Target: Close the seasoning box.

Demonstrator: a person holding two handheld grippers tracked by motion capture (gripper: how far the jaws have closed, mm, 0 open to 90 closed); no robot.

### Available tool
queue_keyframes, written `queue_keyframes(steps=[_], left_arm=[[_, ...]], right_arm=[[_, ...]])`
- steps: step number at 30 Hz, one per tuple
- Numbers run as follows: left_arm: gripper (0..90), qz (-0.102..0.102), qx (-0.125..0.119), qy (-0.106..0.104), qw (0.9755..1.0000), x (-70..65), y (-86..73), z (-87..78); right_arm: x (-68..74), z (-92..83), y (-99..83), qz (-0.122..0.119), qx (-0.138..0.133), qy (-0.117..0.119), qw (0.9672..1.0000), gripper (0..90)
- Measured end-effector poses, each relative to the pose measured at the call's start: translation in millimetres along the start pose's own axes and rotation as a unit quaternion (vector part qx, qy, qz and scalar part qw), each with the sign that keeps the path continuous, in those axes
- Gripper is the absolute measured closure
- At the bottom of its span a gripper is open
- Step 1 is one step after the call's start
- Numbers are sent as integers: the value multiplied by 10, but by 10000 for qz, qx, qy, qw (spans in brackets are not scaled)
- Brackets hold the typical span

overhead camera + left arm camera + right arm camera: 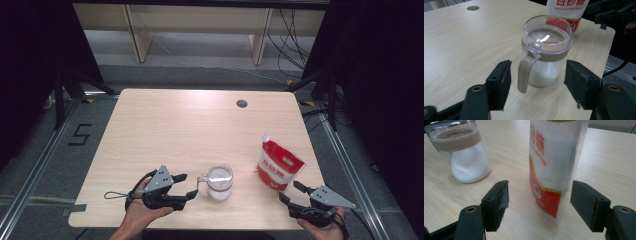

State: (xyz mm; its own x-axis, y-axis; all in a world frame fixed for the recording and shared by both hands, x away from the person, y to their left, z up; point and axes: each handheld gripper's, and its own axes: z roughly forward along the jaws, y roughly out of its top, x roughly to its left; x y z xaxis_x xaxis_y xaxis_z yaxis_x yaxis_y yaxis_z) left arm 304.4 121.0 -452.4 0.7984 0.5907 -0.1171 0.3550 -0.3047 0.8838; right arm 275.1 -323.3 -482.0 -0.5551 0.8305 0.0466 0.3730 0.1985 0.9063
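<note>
— What lies ahead of the right gripper?

— The sugar pouch, the biggest thing on the table, upright just beyond the tips. Jaws stand wide and hold nothing — pads clear of both its sides. It looks soft and slick (film skin, loose grains inside), so I'd judge it will buckle if pinched hard; take it low, across the filled body.

— And the left gripper?

— Also open and empty, with the jar straight in front, half full of white grains, its lid down. Glass, likely — rigid, breakable, fairly heavy.

— Where to hold?

— By the handle, which hangs between the open pads, touching neither.
</note>
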Motion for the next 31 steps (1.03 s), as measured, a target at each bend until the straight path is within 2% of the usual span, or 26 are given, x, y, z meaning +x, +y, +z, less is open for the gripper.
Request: queue_keyframes(steps=[1,5,6,10,17,18,20,21,22,26,28,31], left_arm=[[331,15,32,-6,10000,6,-24,0],[291,-101,158,45,9998,7,-120,-16],[284,-73,168,5,9998,18,-145,-19],[265,-95,213,12,9997,13,-202,-34],[231,-5,305,-16,9995,-2,-261,-32],[228,-9,314,-8,9995,-4,-266,-34],[226,-6,331,10,9995,-4,-276,-37],[224,-10,338,5,9994,-4,-277,-37],[220,-63,318,12,9995,-9,-282,-32],[215,-40,327,-38,9994,4,-295,-28],[212,-39,321,-35,9995,3,-298,-25],[204,-66,325,-25,9994,2,-304,-22]], right_arm=[[-13,2,0,-109,-11,-20,9999,317],[-1,3,-2,-50,28,11,10000,318],[-7,7,-4,-114,21,1,9999,318],[2,11,-3,-52,43,51,10000,318],[2,16,-3,-44,48,84,9999,314],[-6,20,-5,-108,35,26,9999,312],[5,16,-2,-25,37,75,10000,310],[31,7,-5,107,86,43,9999,309],[28,6,-5,84,99,36,9999,309],[13,11,-2,15,92,67,9999,306],[28,7,-3,86,119,64,9999,305],[12,16,-6,-8,75,24,10000,301]])
